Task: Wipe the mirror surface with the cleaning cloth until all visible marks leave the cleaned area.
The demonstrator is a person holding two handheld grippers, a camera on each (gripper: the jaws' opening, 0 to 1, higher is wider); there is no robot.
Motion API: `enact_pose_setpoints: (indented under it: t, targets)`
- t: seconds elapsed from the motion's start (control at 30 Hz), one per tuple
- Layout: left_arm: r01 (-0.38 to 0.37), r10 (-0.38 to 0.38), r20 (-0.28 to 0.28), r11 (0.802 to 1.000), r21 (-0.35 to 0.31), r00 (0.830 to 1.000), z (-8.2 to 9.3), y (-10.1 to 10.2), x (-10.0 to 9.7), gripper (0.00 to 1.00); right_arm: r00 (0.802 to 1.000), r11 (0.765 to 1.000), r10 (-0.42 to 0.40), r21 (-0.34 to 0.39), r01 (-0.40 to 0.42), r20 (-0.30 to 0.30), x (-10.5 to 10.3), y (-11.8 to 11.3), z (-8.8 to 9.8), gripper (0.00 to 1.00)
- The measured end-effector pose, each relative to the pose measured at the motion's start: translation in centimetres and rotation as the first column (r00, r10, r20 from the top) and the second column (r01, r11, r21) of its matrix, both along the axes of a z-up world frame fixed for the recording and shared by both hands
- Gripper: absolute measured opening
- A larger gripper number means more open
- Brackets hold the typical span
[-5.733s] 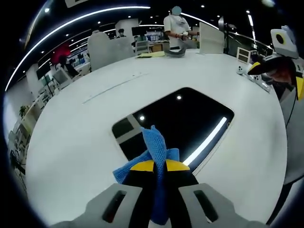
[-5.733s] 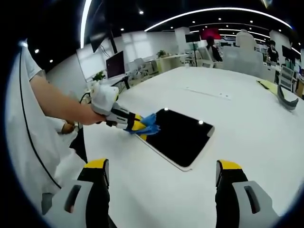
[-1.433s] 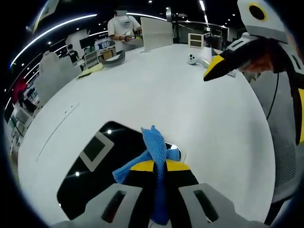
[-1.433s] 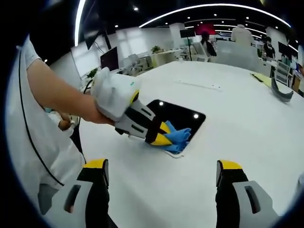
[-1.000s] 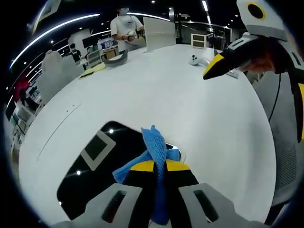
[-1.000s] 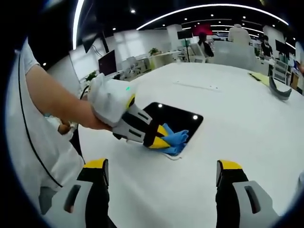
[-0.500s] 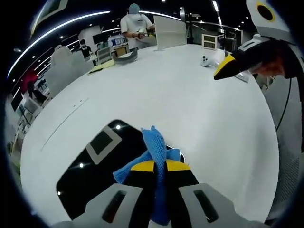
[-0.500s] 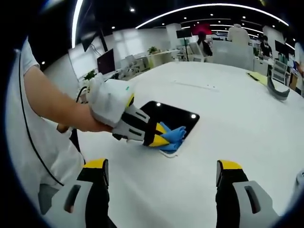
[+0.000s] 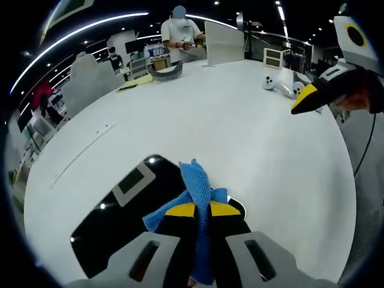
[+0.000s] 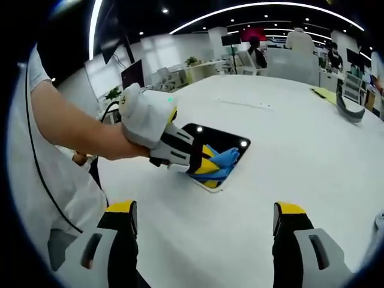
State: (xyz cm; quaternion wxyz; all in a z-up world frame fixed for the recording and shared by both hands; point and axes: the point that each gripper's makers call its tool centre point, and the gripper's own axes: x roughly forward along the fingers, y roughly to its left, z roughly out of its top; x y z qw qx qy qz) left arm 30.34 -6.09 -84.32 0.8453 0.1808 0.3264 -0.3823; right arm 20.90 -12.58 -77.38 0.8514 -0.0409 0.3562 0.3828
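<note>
Worktop (image 9: 240, 138): broad, white and round-edged; it carries the mirror, with small white items and a grey curved object far off across it.
Mirror (image 9: 114, 216): a dark, glossy rectangular panel with rounded corners, lying flat on the worktop and reflecting ceiling lights; in the right gripper view it sits left of centre (image 10: 223, 141).
Cleaning cloth (image 9: 195, 186): blue, bunched, pressed onto the mirror's near right corner.
Left gripper (image 9: 201, 211): jaws clamped together on the cloth; from the right gripper view (image 10: 207, 165) it reaches in from the left, held by a hand.
Right gripper (image 10: 204, 219): jaws wide apart and holding nothing, hovering over bare worktop near the mirror.
Step in hand: wiping at a corner. I would keep the cloth flat and pressed, run overlapping strokes back across the panel toward its far left end, and stay inside the edge so the cloth doesn't slide off.
Marks: none that I can make out against the reflections.
Containers: a pale boxy rack (image 9: 273, 57) at the far side; contents too small to tell.
</note>
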Motion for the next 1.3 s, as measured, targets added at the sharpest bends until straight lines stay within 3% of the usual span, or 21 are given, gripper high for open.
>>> enact_pose_setpoints:
  t: [0.33,0.4,1.3]
  targets:
    - [-0.038,0.038,0.014,0.999,-0.019,0.999,0.1,0.3,2.2,0.04,1.000,1.000,0.011,-0.010,-0.011,-0.011,0.5,0.1,0.0,0.94]
    - [-0.078,0.077,-0.015,0.996,-0.040,0.997,0.1,0.5,2.5,0.04,1.000,1.000,0.012,-0.011,-0.012,-0.015,0.6,0.0,-0.1,0.94]
    - [-0.113,0.114,0.022,0.993,-0.032,0.993,0.1,1.9,6.0,0.04,0.999,1.000,-0.002,-0.002,0.002,-0.038,0.4,-0.3,-0.9,0.94]
